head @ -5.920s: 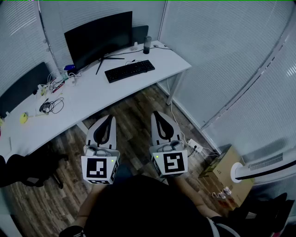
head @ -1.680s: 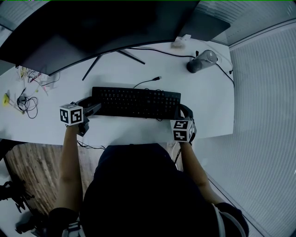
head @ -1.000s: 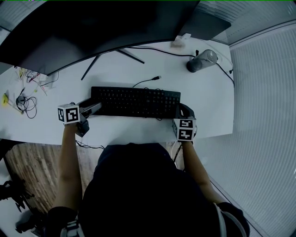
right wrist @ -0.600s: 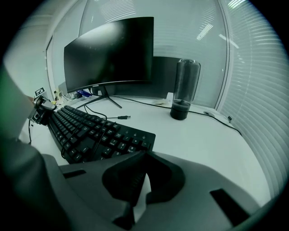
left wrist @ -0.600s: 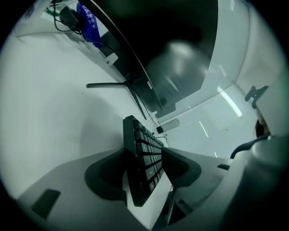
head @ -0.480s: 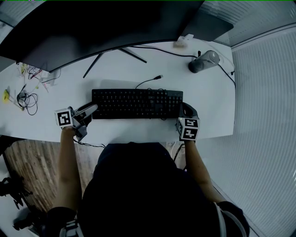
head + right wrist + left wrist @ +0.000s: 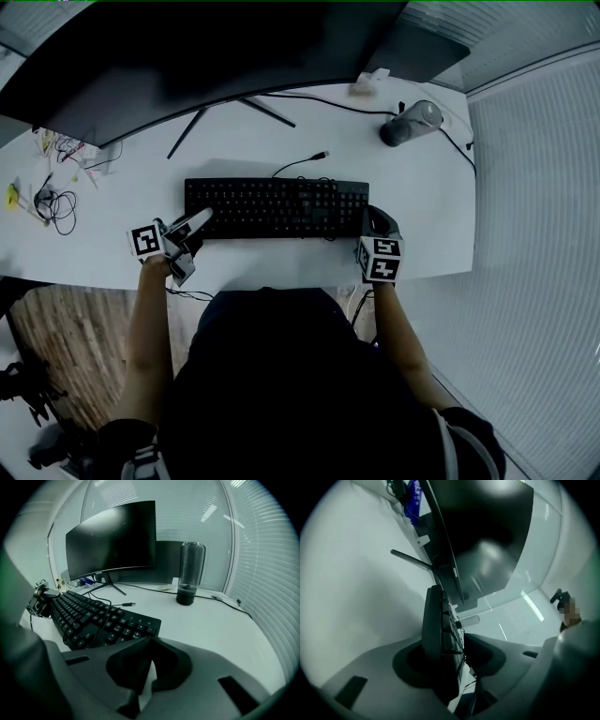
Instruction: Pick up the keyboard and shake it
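A black keyboard (image 7: 277, 206) lies across the white desk (image 7: 427, 220) in front of me. My left gripper (image 7: 199, 223) is rolled on its side at the keyboard's near left corner. In the left gripper view the keyboard (image 7: 436, 620) stands edge-on between the jaws, which have just been closing, and both pads lie against it. My right gripper (image 7: 373, 217) is shut at the keyboard's right end. In the right gripper view its tips (image 7: 146, 644) sit at the near right corner of the keyboard (image 7: 93, 616); whether they pinch the rim is hidden.
A wide dark monitor (image 7: 187, 56) stands behind the keyboard on a splayed foot. A dark tumbler (image 7: 410, 124) stands at the back right. A loose cable plug (image 7: 319, 157) lies behind the keyboard, with tangled cables (image 7: 52, 202) at far left. Window blinds (image 7: 534, 234) line the right.
The left gripper has shifted right onto the keyboard's left corner, rolled over, and its jaws have narrowed round it. The right gripper and the keyboard have hardly moved.
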